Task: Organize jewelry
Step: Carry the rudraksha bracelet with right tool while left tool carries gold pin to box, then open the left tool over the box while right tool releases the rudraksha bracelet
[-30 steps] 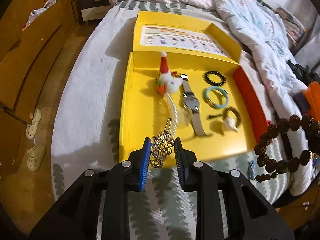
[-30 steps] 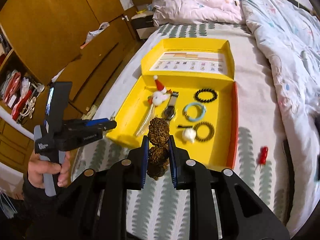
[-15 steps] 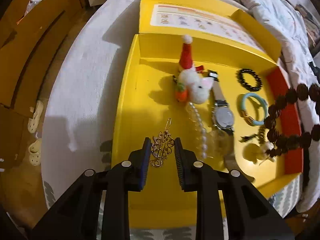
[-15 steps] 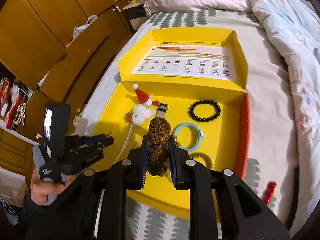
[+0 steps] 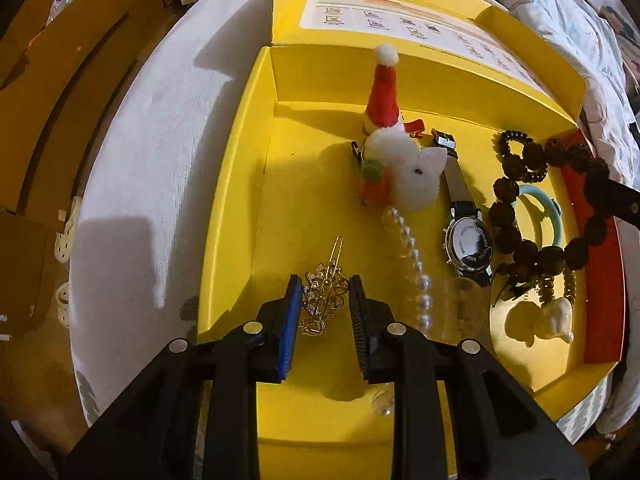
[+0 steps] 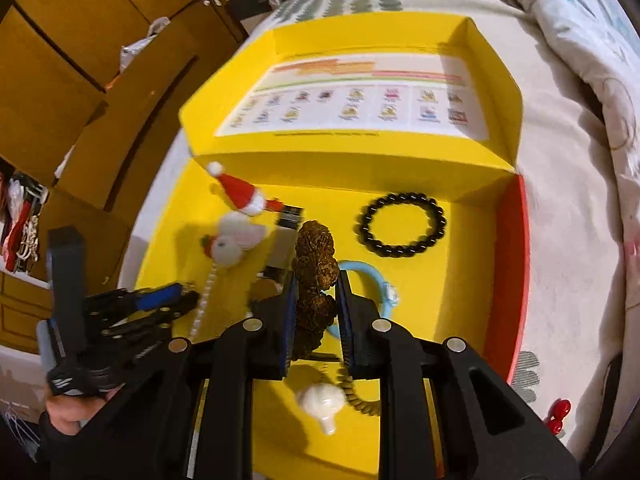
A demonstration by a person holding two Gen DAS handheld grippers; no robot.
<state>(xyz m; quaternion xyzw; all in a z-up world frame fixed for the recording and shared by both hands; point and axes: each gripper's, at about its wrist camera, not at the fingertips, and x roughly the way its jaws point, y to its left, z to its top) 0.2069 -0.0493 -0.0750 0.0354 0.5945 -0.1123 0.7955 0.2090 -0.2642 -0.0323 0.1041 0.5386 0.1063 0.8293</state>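
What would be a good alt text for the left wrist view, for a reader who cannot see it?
The left claw grips a gold brooch low over a yellow box on a bed. In the box lie a white plush toy with a red hat, a pearl strand and a watch. At the right, a large brown bead bracelet hangs over smaller bracelets.

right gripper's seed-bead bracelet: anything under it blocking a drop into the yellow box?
Yes. The big brown bead bracelet in the right gripper hangs over the blue bangle and the watch; bare yellow box floor lies farther left.
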